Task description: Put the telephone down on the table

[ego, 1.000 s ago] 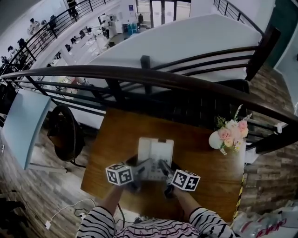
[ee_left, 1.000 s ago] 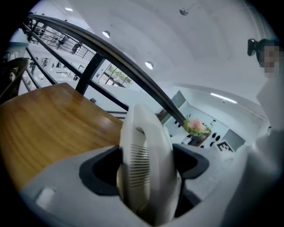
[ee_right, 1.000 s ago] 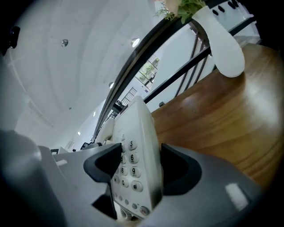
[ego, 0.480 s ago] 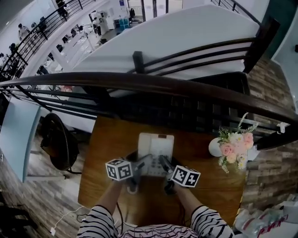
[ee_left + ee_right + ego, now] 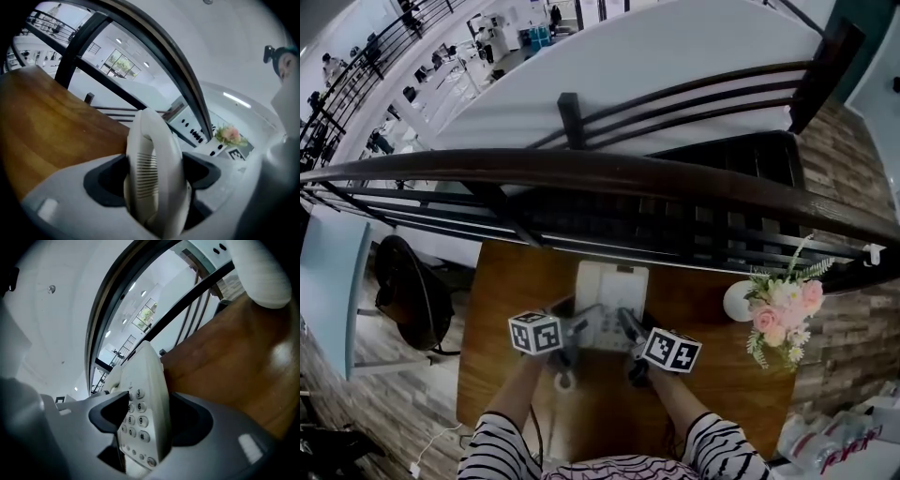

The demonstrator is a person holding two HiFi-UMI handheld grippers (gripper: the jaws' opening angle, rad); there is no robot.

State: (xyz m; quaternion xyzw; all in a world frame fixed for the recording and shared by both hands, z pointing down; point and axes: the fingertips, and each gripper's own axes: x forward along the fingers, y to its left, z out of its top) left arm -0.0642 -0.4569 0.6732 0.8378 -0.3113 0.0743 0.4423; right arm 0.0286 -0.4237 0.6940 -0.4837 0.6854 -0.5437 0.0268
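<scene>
- My left tool is clamped across the handset side of the telephone. The white handset fills the gap between the jaws.
- My right tool is clamped on the opposite side, with the keypad edge wedged between its jaws. Both tools carry the set between them.
- Compared with a second ago, the telephone has moved away from me over the table. Its far end now lies much nearer the table's back edge, under the dark railing, and both tools look lower than they did.
- The flowers stand well off to the right, clear of my path.
- The telephone sits over the middle of the wood, roughly level. I cannot tell whether its underside already touches the table, because no view shows the gap beneath it.
- I judge the carry to be nearly done, and what remains is the last bit of lowering. Both grips should hold until the base clearly rests flat, or one end could drop and shake the handset loose.
</scene>
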